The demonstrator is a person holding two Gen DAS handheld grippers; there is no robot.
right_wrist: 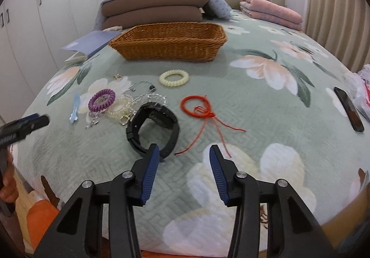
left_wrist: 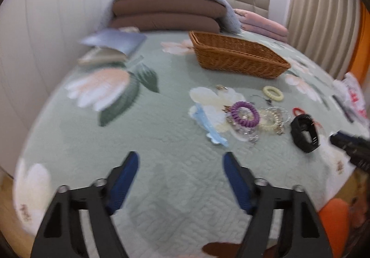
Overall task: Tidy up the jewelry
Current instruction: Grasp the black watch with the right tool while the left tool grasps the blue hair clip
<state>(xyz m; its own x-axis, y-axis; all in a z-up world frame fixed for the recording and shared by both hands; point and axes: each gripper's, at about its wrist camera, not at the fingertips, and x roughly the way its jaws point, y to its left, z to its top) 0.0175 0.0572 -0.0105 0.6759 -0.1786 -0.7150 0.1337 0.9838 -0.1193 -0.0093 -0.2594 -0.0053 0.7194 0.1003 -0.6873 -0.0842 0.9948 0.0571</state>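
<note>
Jewelry lies on the floral bedspread (right_wrist: 231, 100): a black watch (right_wrist: 152, 128) (left_wrist: 304, 133), a red cord bracelet (right_wrist: 196, 105) (left_wrist: 298, 110), a purple spiral band (right_wrist: 101, 100) (left_wrist: 245, 114), a cream spiral band (right_wrist: 174, 78) (left_wrist: 273, 93), a clear spiral band with chains (right_wrist: 119, 107) (left_wrist: 270, 119), a silver bangle (right_wrist: 141, 88), a blue clip (right_wrist: 74, 111) (left_wrist: 211, 127) and a small gold piece (right_wrist: 117, 76) (left_wrist: 222, 88). A wicker basket (right_wrist: 171, 43) (left_wrist: 235, 54) stands behind them. My right gripper (right_wrist: 183, 151) is open just in front of the watch. My left gripper (left_wrist: 180, 158) is open and empty, left of the pile.
A black phone (right_wrist: 349, 109) lies at the right, next to a plastic bag (right_wrist: 365, 93). A blue booklet (right_wrist: 90, 44) lies left of the basket. Brown cushions (right_wrist: 152, 10) and a pink folded blanket (right_wrist: 270, 11) sit at the headboard. The bed's edge is close below the grippers.
</note>
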